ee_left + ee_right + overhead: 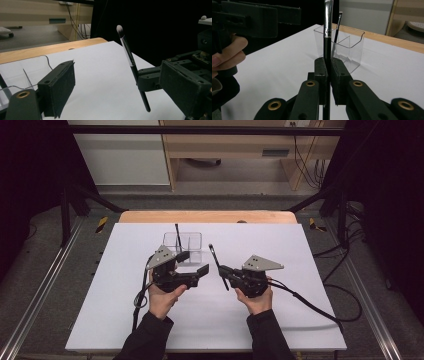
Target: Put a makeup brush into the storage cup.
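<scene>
My right gripper (223, 271) is shut on a black-handled makeup brush (217, 263) and holds it nearly upright over the white table, bristles up. In the right gripper view the jaws of the right gripper (328, 65) clamp the brush (327, 47) on its handle. My left gripper (194, 262) stands open, its jaws pointing toward the brush, nothing between them. In the left gripper view the left gripper (117, 83) shows its jaws wide apart, with the brush (132, 67) beyond them. A clear divided container (183, 243) behind the left gripper holds a second brush (177, 233).
A white sheet (150, 320) covers the table, whose wooden far edge (207, 216) shows behind it. Cables (310, 307) trail from both grippers toward the near edge. Black frame rails (30, 305) run along both sides. The container (344, 47) stands just beyond the right gripper's jaws.
</scene>
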Demonstrator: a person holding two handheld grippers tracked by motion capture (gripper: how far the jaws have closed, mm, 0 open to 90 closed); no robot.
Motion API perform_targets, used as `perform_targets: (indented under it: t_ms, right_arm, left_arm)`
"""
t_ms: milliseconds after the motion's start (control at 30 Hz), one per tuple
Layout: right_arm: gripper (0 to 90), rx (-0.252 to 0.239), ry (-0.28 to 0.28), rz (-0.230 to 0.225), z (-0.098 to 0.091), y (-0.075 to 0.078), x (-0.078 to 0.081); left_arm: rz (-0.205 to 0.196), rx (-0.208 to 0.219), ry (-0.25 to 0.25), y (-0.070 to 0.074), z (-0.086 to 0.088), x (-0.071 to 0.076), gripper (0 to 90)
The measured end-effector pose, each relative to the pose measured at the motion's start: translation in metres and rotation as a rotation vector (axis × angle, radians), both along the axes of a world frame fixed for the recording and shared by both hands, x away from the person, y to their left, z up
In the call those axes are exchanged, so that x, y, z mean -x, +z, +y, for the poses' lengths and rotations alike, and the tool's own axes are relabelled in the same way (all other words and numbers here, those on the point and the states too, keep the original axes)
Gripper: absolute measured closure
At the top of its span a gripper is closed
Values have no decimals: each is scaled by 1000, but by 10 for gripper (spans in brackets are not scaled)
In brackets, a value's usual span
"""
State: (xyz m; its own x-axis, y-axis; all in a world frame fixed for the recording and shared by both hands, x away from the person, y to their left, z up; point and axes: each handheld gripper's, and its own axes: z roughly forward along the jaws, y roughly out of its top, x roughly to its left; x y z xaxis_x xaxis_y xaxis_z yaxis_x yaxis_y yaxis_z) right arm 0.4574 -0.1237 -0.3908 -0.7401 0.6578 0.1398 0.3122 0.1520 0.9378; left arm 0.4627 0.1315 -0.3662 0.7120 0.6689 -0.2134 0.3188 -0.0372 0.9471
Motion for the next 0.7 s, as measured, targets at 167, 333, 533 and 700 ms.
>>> perform_targets:
  t_ms: [167,333,533,700]
  right_arm:
    - [843,-13,2,1,1,0,0]
    - [843,-19,5,0,1,-1,0]
    - [843,-27,7,-1,1,-1,0]
    - [843,-29,10,-4,2,-1,1]
  left_arm:
    - [4,14,-2,-1,-3,-2,136]
    - [8,24,-6,-2,-8,-3,146]
    - [6,42,0,-2,-13,-4,165]
    - [8,55,3,-2,-15,-5,188]
